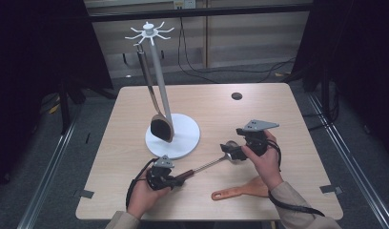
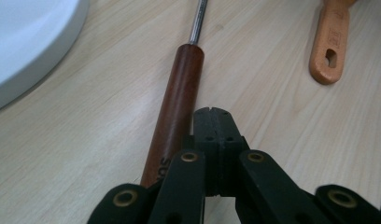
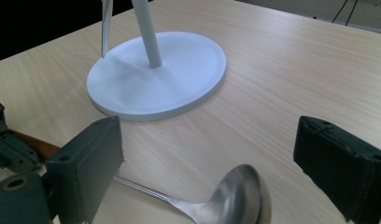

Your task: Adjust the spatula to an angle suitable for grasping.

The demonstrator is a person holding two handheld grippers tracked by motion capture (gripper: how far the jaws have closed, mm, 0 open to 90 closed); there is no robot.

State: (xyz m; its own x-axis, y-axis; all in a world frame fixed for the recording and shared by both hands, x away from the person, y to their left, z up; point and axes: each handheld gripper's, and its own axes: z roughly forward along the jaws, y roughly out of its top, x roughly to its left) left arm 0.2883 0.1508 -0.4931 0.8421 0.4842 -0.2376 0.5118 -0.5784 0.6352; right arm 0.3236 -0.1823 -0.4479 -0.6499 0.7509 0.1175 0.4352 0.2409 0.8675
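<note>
My left gripper (image 1: 180,179), jaws pressed together, rests beside the ladle (image 1: 207,164)'s wooden handle (image 2: 177,107), grasping nothing. My right gripper (image 3: 207,175) spreads wide over the bowl (image 3: 242,196), ready to lift it from the table (image 1: 259,109) toward the rack (image 1: 172,133).

Ladle (image 3: 240,193) silver w/ red-brown handle (image 2: 177,107); stand (image 1: 172,136) white; spatula (image 1: 238,191) orange; fingers (image 3: 88,168) black.
</note>
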